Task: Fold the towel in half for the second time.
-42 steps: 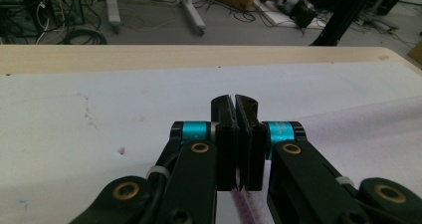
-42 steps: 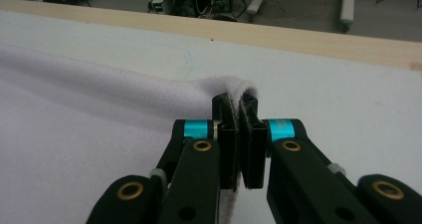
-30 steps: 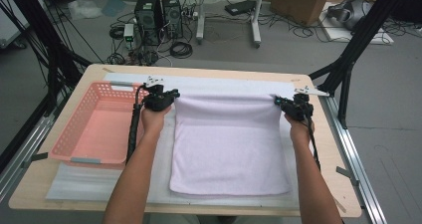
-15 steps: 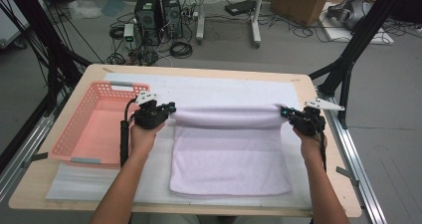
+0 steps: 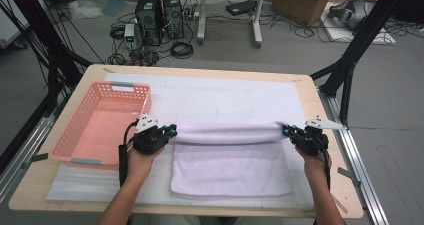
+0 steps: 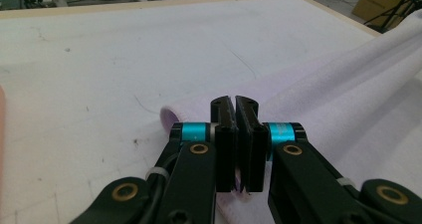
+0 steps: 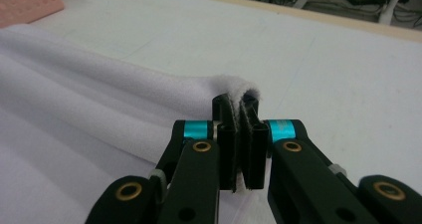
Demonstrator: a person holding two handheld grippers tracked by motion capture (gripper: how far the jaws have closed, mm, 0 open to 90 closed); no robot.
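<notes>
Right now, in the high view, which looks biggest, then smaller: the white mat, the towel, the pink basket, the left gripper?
1. White mat
2. Towel
3. Pink basket, looking close to the towel in size, so those two are unsure
4. Left gripper, by far the smallest

Basket (image 5: 102, 122) left of towel (image 5: 231, 167) (both on the table (image 5: 200, 74)).

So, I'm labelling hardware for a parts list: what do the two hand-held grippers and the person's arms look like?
Each hand-held gripper, left and right, is black, with two flat black jaws, cyan bands and brass-coloured rivets. A grey three-cornered plate tops each one, and a black cable trails back. The forearms are bare, with no sleeves in view.
</notes>
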